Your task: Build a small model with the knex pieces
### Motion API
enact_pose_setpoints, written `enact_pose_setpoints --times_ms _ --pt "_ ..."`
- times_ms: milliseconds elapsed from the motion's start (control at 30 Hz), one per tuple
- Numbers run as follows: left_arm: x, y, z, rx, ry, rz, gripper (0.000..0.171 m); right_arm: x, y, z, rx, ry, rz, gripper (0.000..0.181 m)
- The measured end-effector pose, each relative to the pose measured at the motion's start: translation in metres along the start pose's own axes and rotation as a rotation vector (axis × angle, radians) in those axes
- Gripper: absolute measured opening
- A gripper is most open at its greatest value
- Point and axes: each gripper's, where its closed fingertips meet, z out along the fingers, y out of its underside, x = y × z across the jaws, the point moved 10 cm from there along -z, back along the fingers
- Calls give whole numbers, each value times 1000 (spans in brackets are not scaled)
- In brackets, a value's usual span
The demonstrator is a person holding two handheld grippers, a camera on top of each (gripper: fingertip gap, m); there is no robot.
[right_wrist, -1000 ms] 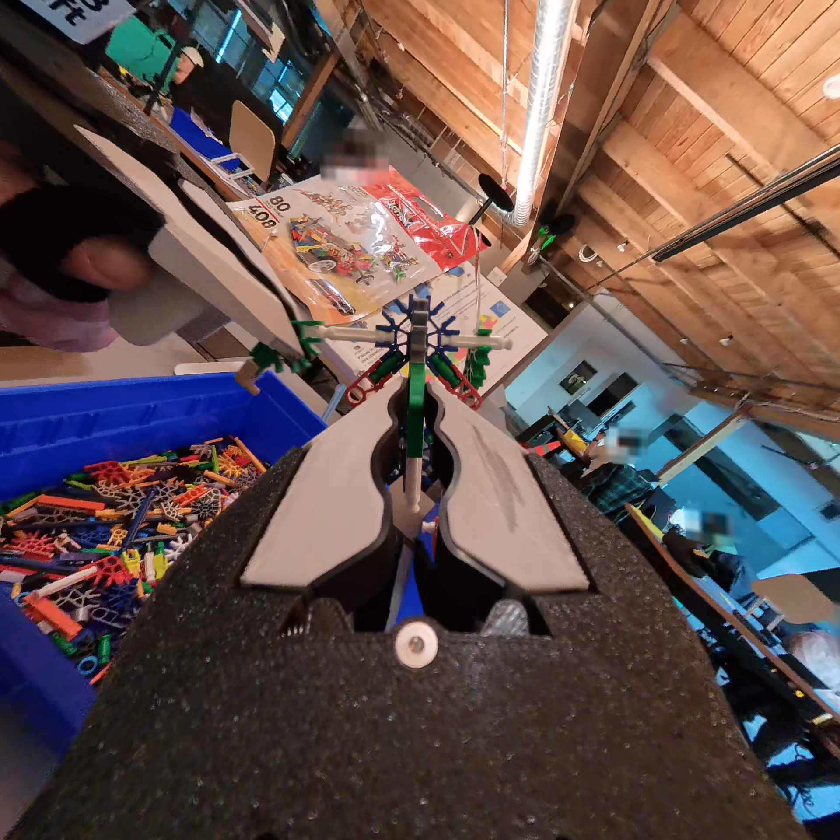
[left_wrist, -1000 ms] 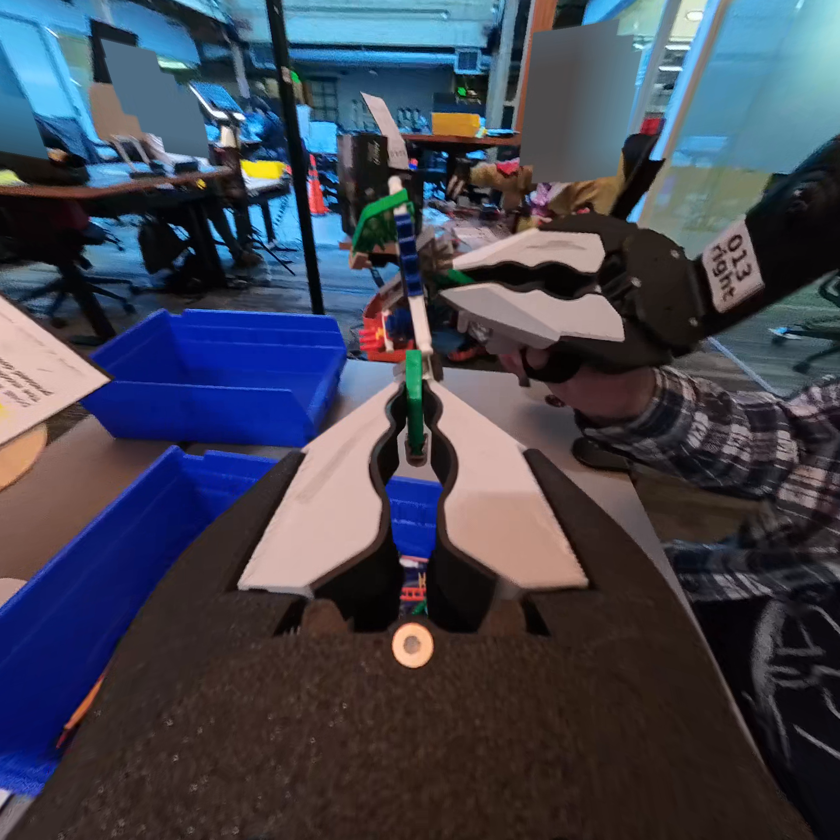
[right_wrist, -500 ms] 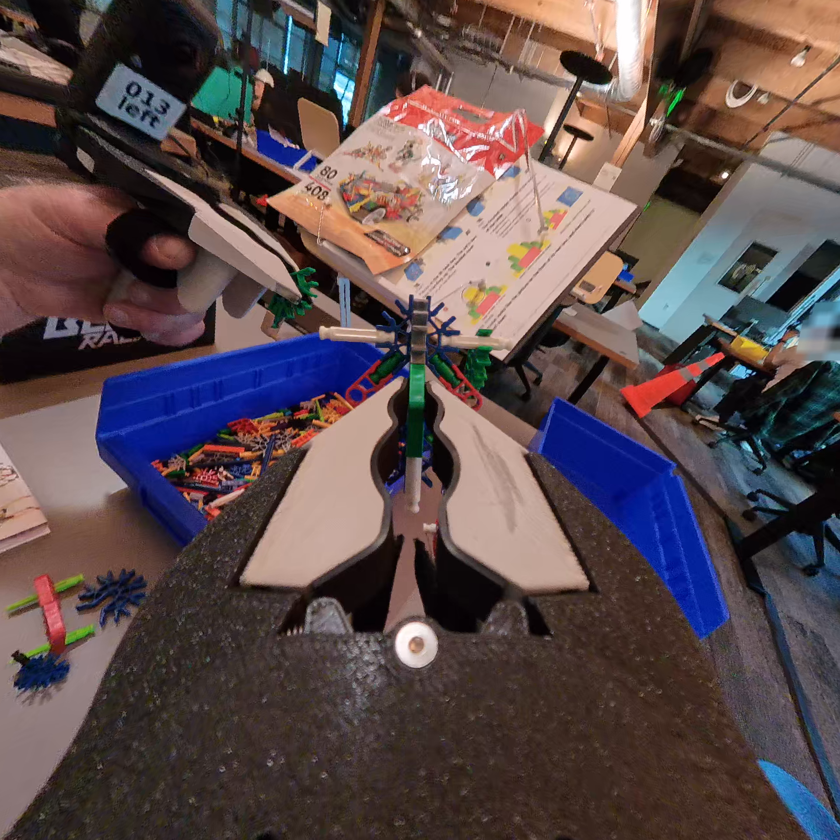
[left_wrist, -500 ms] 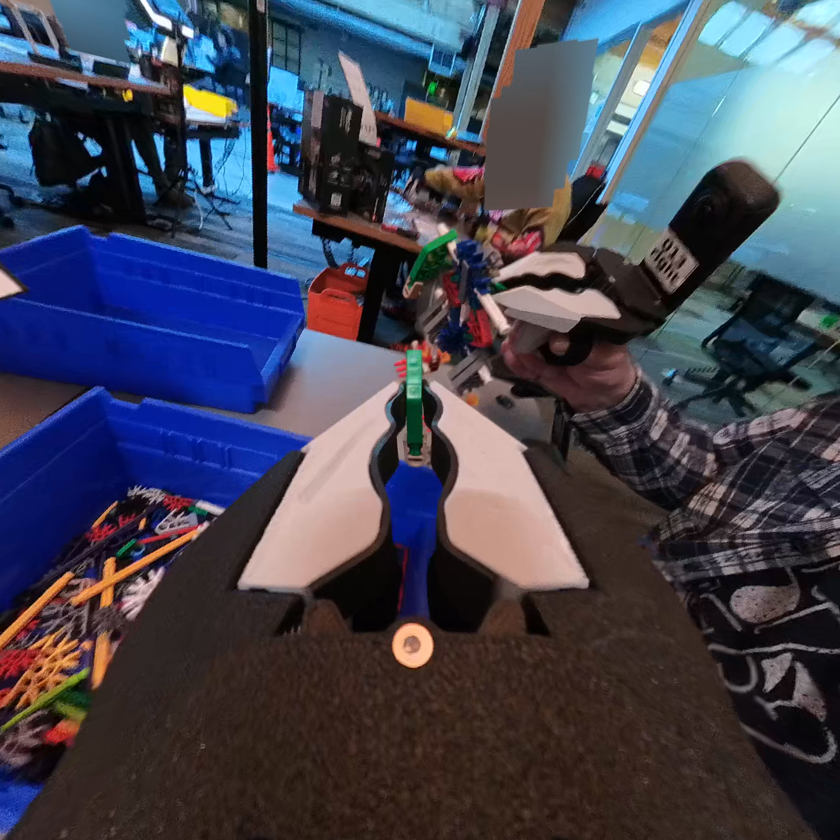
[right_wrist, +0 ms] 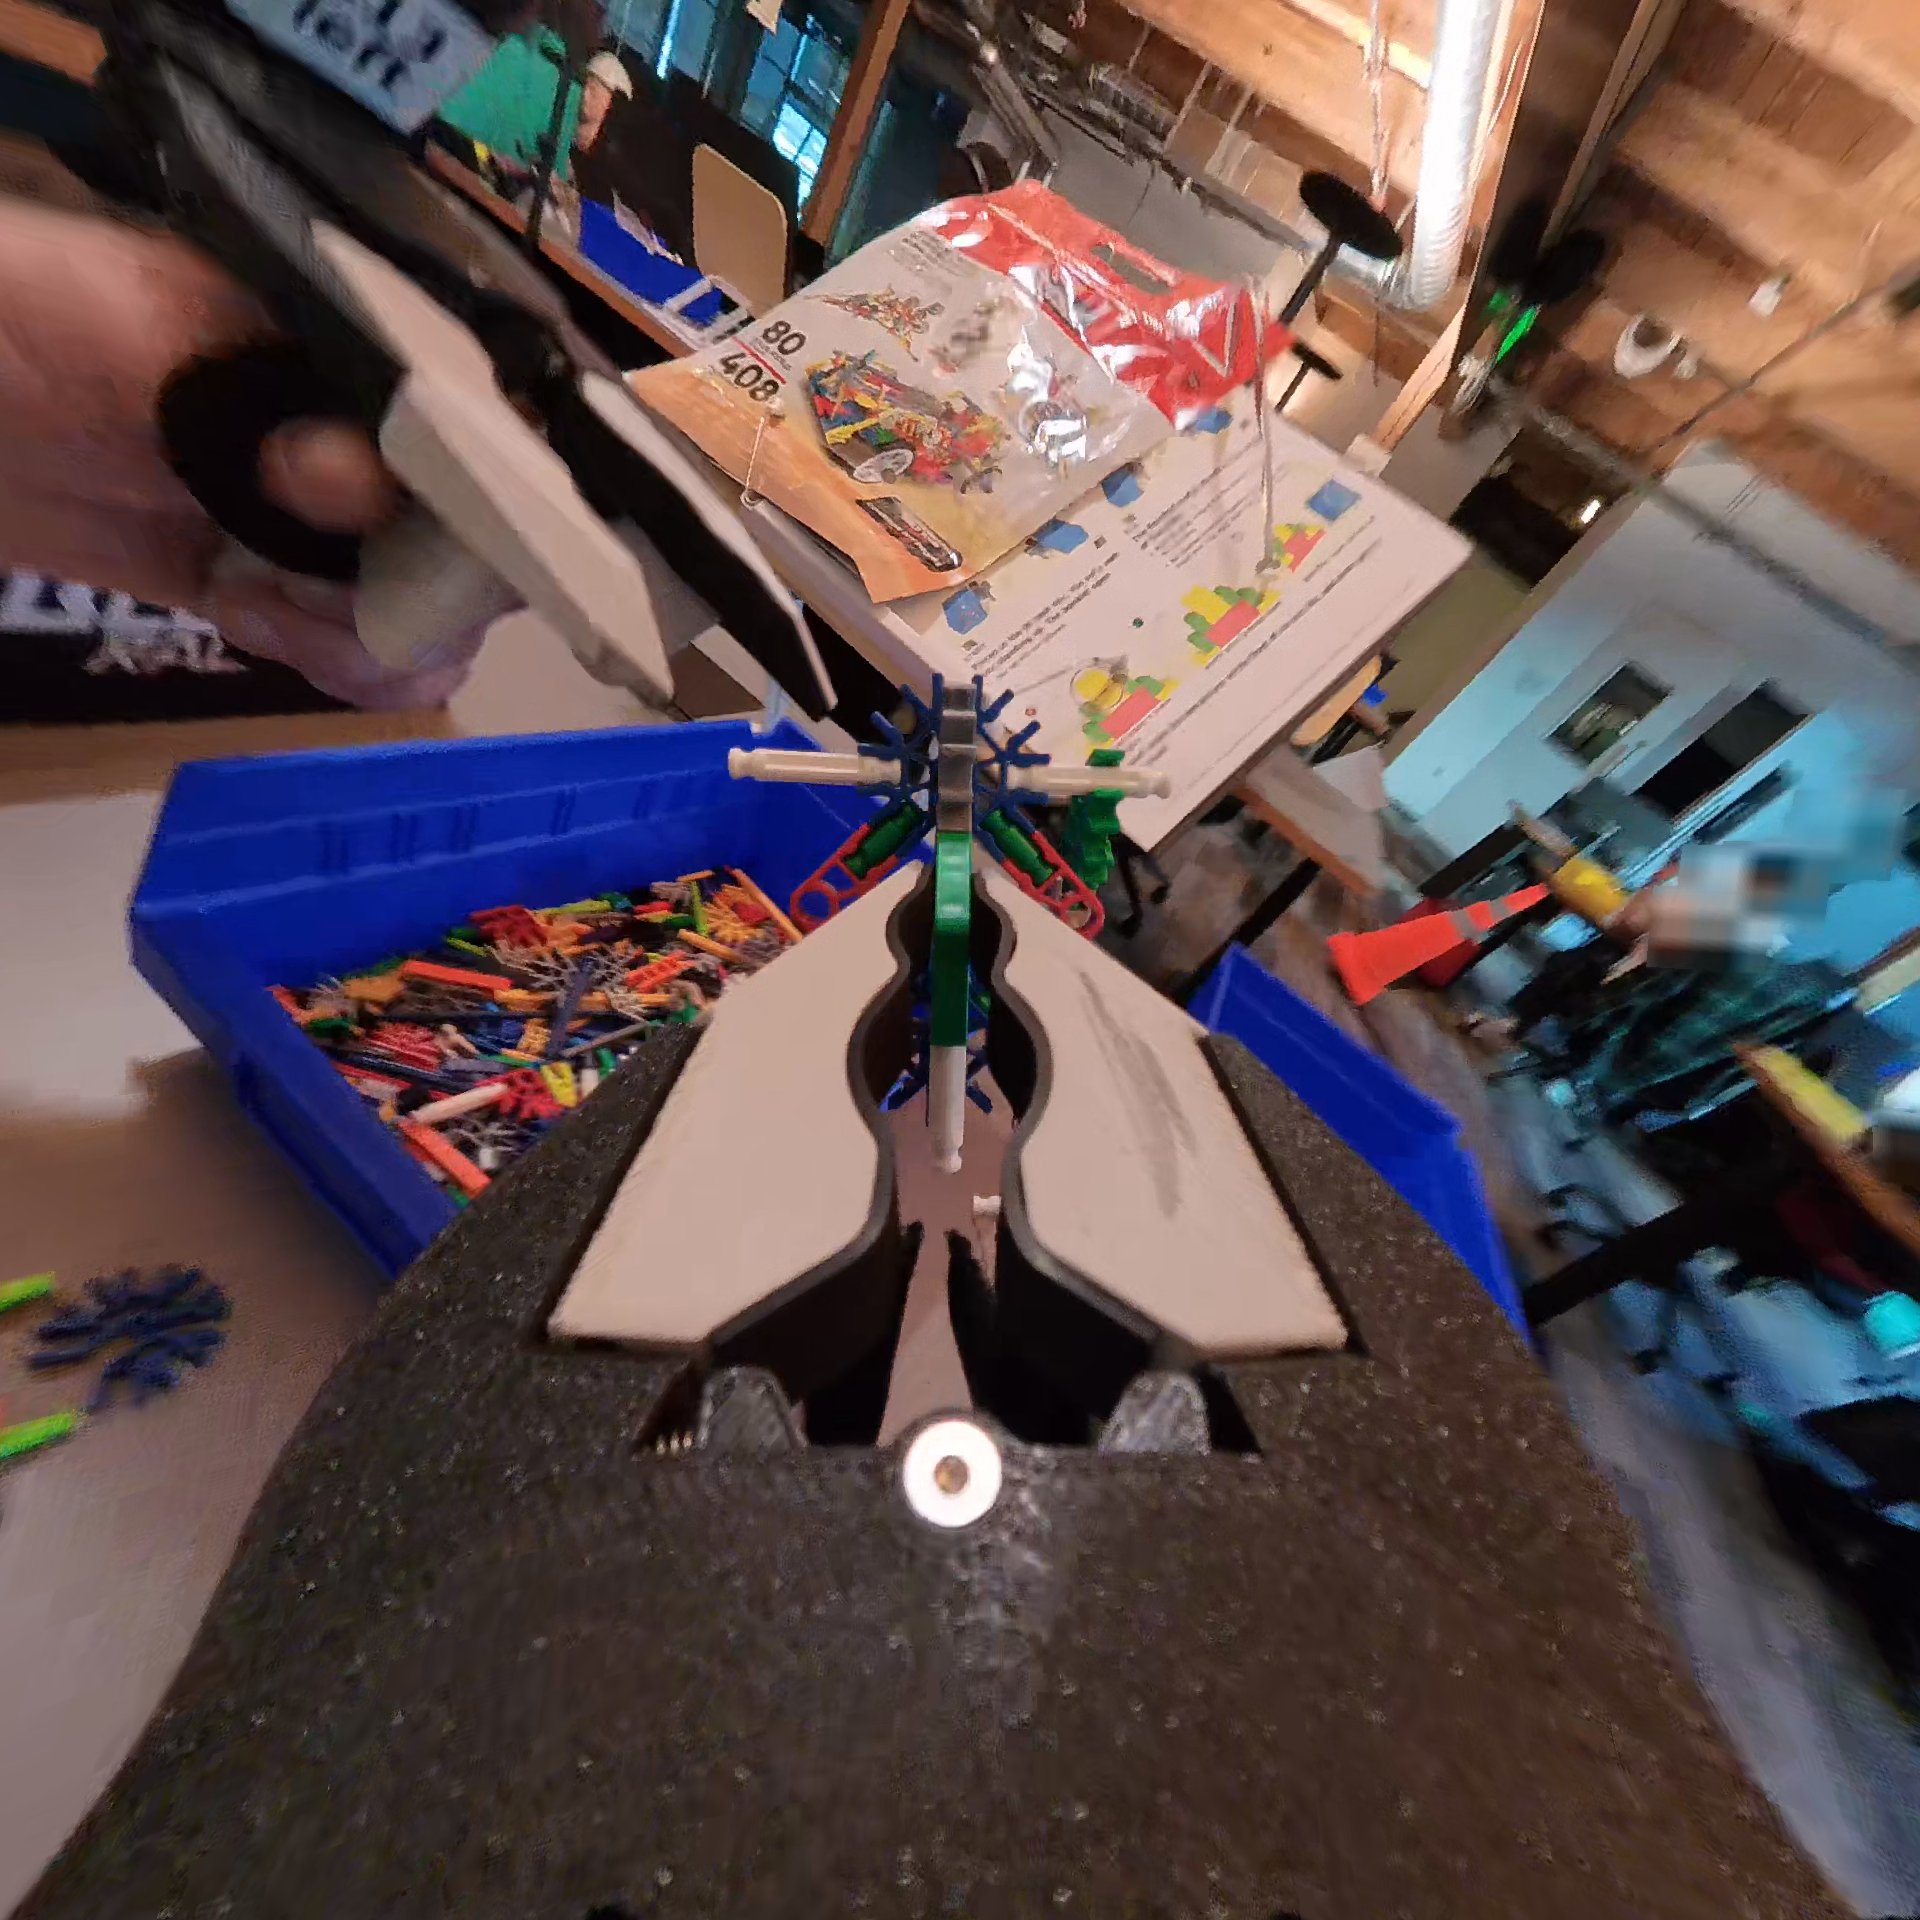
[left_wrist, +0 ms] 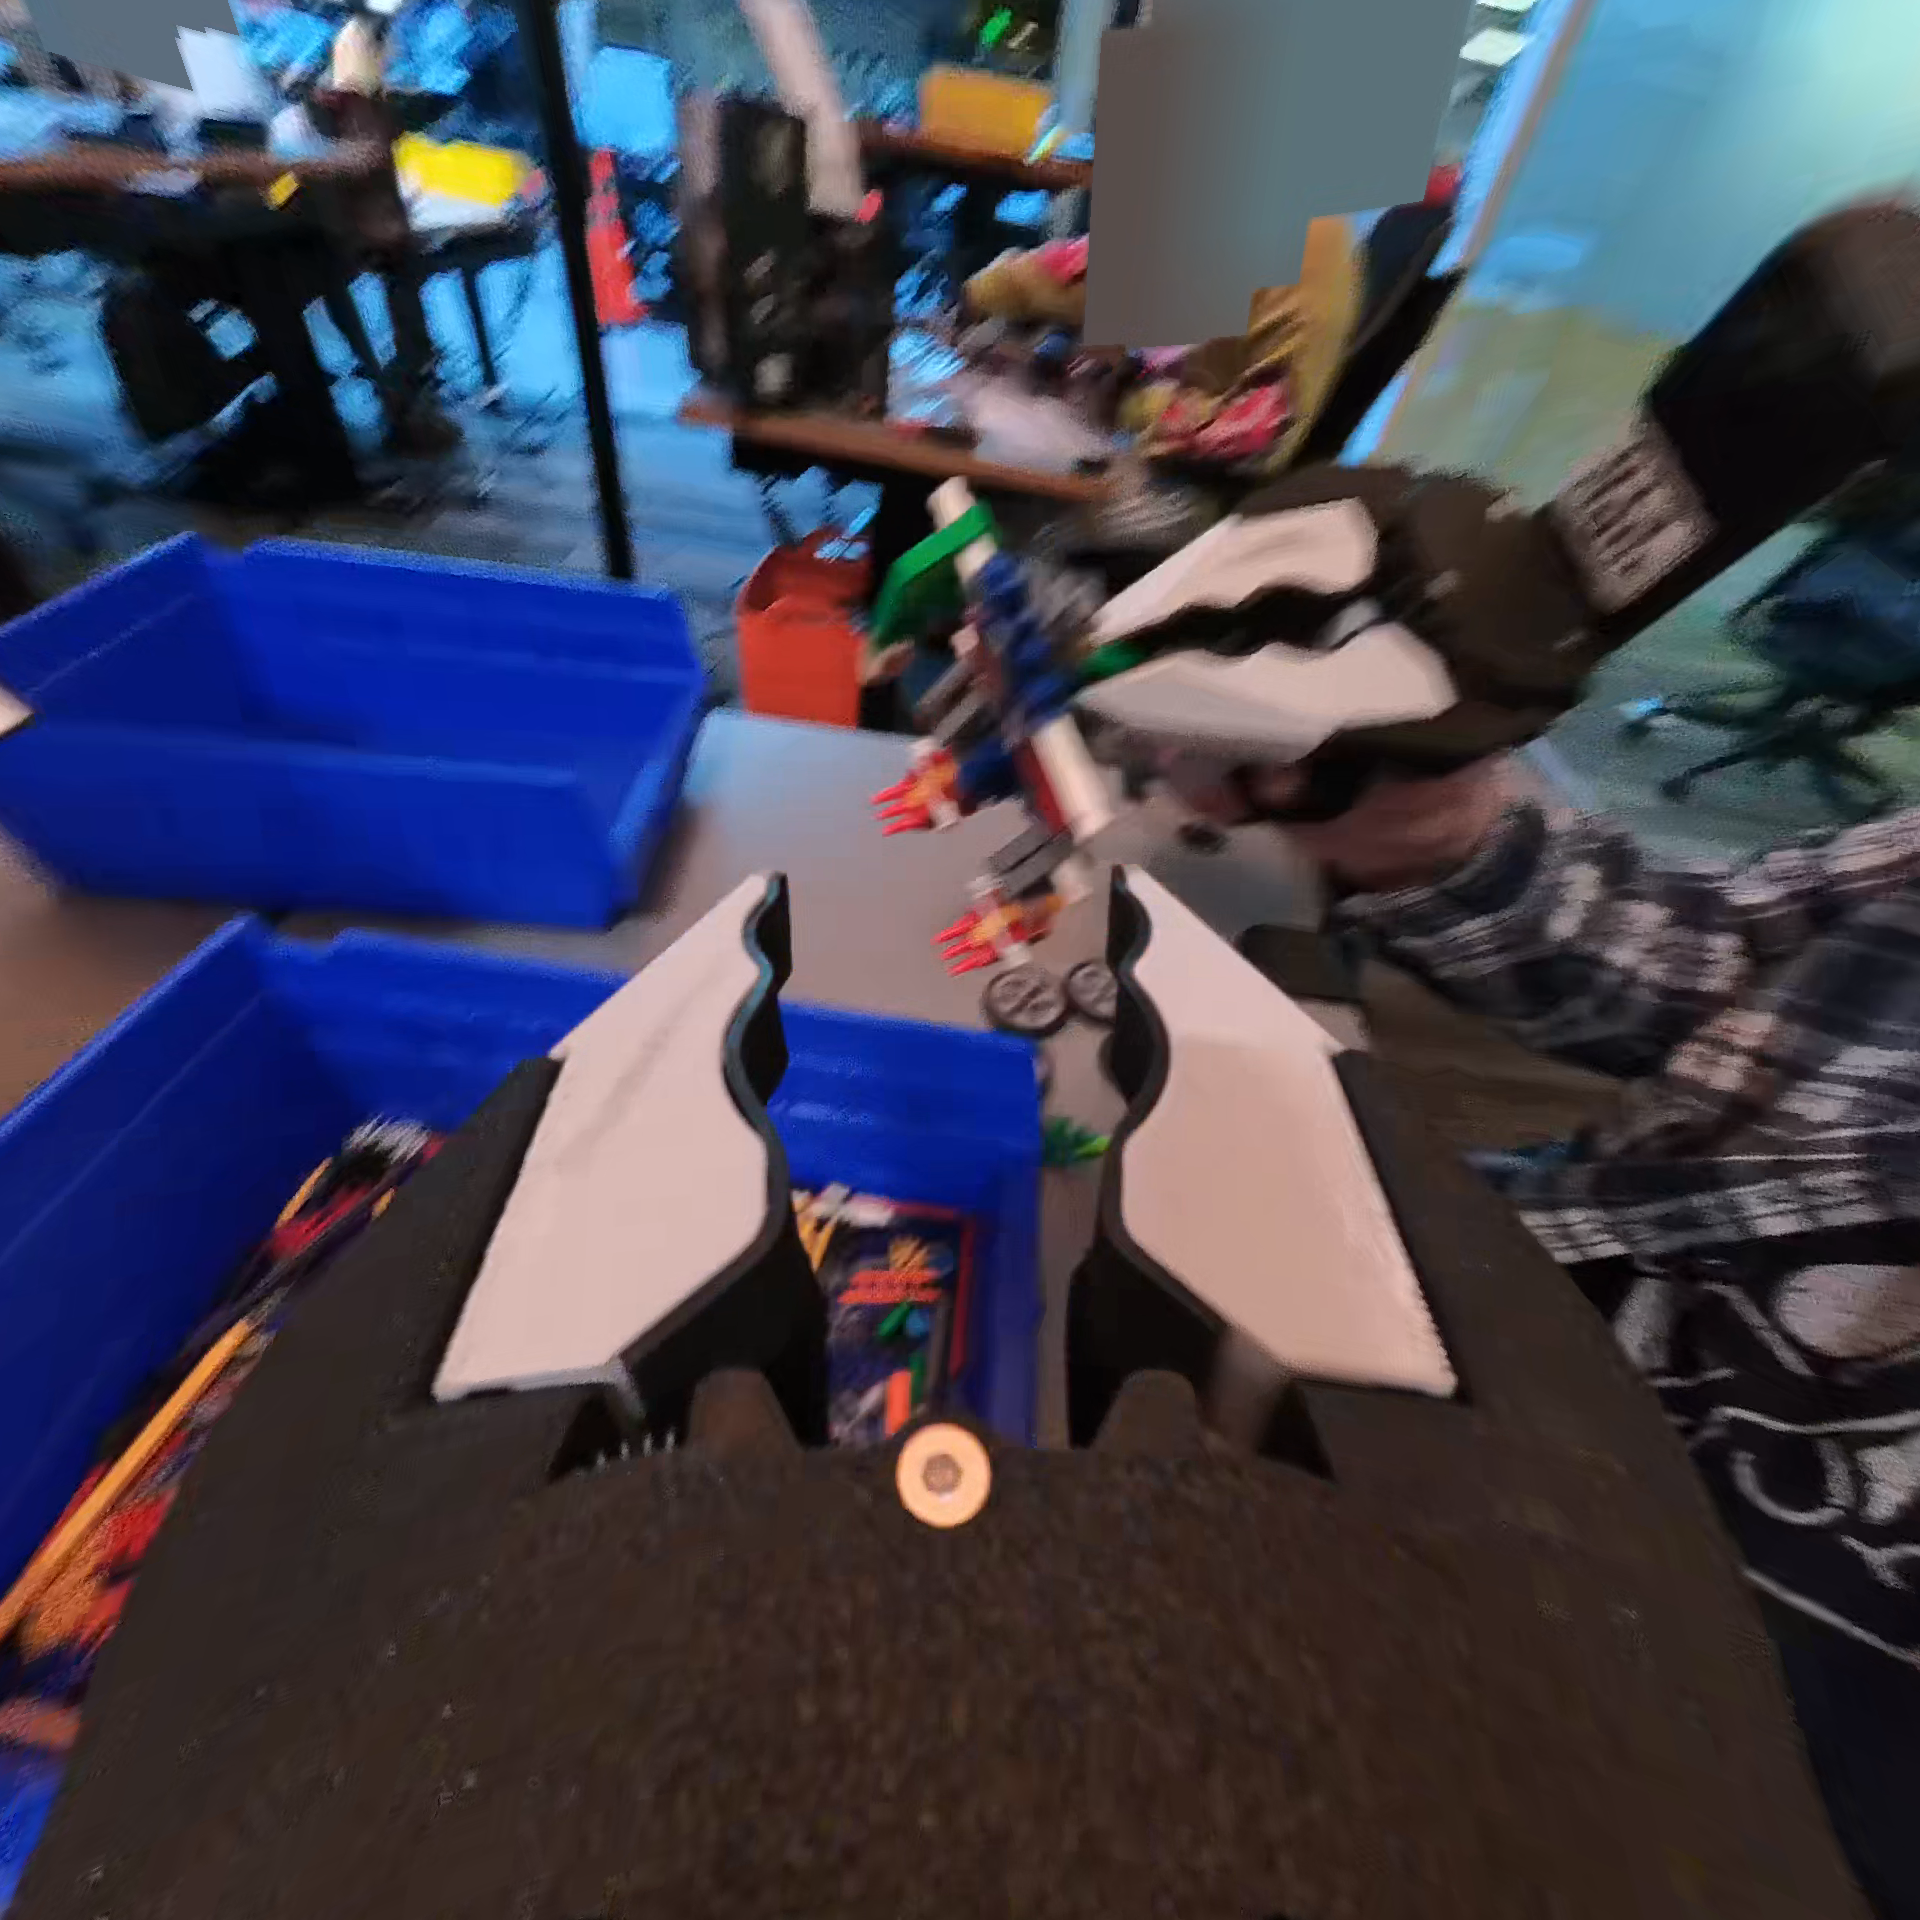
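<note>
My left gripper (left_wrist: 945, 904) is open and holds nothing. It hovers over the near corner of a blue bin (left_wrist: 914, 1081) full of mixed rod-and-connector toy pieces (right_wrist: 499, 997). My right gripper (right_wrist: 951, 883) is shut on a green rod (right_wrist: 951, 935) of a small toy model (right_wrist: 956, 769) made of blue snowflake connectors, white rods and red links. In the left wrist view the right gripper (left_wrist: 1091, 665) holds this model (left_wrist: 997, 727) in the air above the grey table, just beyond my left fingertips. The left gripper (right_wrist: 743, 691) shows open at the upper left of the right wrist view.
A second, empty blue bin (left_wrist: 343, 727) stands behind the first. Two small black wheels (left_wrist: 1039, 997) and a green piece (left_wrist: 1070, 1143) lie on the table. A blue connector (right_wrist: 135, 1330) lies near the front. An instruction sheet with a toy bag (right_wrist: 1039, 416) stands behind the bin.
My left gripper has opened, and the green piece it held is no longer between its fingers. My right gripper still grips the model and has tilted it closer to the left gripper.
</note>
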Motion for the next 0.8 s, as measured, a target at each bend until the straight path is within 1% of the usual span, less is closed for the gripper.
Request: enact_pose_setpoints --times_ms 67,133,167,200,233,267,333,400,433,533,567,600,667,700,733,767,800 --pt "12 -6 3 51 87 -3 58 -11 -6 4 4 32 -118 4" --pt "20 -5 10 47 124 21 51 -22 -12 8 12 61 -195 4" --pt "20 -4 14 33 109 28 43 -27 -14 10 24 71 -222 4" --pt "20 -3 15 42 88 47 23 -31 -17 12 32 72 -237 5" --pt "19 -3 15 66 61 60 15 -34 -19 13 40 74 -246 5" --pt "17 -3 13 87 55 62 8 -36 -22 14 49 86 -260 5" --pt "17 -4 9 108 44 99 4 -40 -25 14 59 88 -295 8" --pt "18 -6 4 98 32 133 3 -40 -27 13 69 12 -264 14" --pt "18 -7 1 90 22 150 3 -37 -30 9 108 -31 -210 17" --pt "19 -9 -5 70 12 181 3 -11 -42 -12 282 -164 41 21" --pt "19 -9 -7 65 39 185 2 1 -43 -16 304 -195 106 23" --pt "21 -9 -8 61 75 195 2 11 -42 -17 294 -240 143 29" --pt "31 -9 -11 76 192 240 3 23 -37 -11 221 -359 163 42" --pt "36 -9 -12 81 264 249 3 24 -35 -8 200 -414 145 49" --pt "39 -9 -12 73 309 233 3 21 -35 -7 203 -485 127 50" --pt "41 -7 -12 59 341 233 3 17 -36 -6 213 -591 136 55" --pt "43 -4 -11 42 362 250 3 12 -37 -5 216 -711 174 54"
